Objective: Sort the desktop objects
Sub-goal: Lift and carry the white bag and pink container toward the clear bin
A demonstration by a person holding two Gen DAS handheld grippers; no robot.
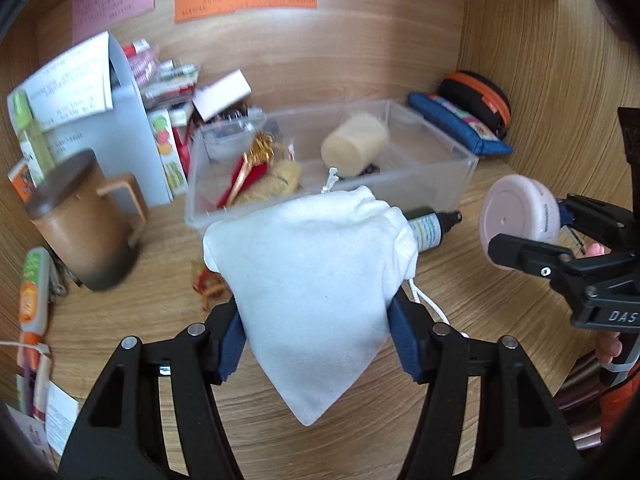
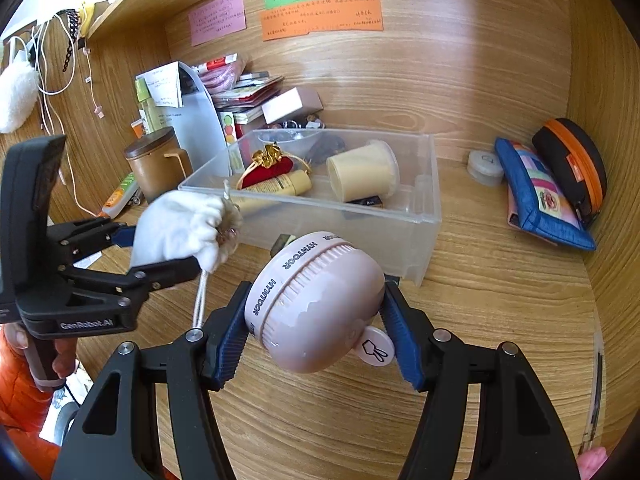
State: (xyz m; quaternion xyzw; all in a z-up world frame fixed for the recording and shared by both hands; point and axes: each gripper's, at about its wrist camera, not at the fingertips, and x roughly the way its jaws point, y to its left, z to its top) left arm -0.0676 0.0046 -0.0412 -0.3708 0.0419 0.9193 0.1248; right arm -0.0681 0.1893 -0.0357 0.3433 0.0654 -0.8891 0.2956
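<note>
Soft white cloth pouch (image 1: 316,280) sits clamped in left gripper (image 1: 316,344) jaws; right gripper (image 2: 316,344) jaws squeeze glossy round pink case (image 2: 316,304).

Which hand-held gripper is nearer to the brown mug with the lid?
Left. The left hand-held gripper, shut on the white pouch, is just right of the brown mug. The right hand-held gripper, holding the pink round case, is farther right.

Writing on wall notes (image 2: 322,20) too small to read. White pouch (image 1: 316,280) hides part of dark spray bottle (image 1: 430,226) in front of clear bin (image 1: 424,184); pouch contents unseen.
</note>
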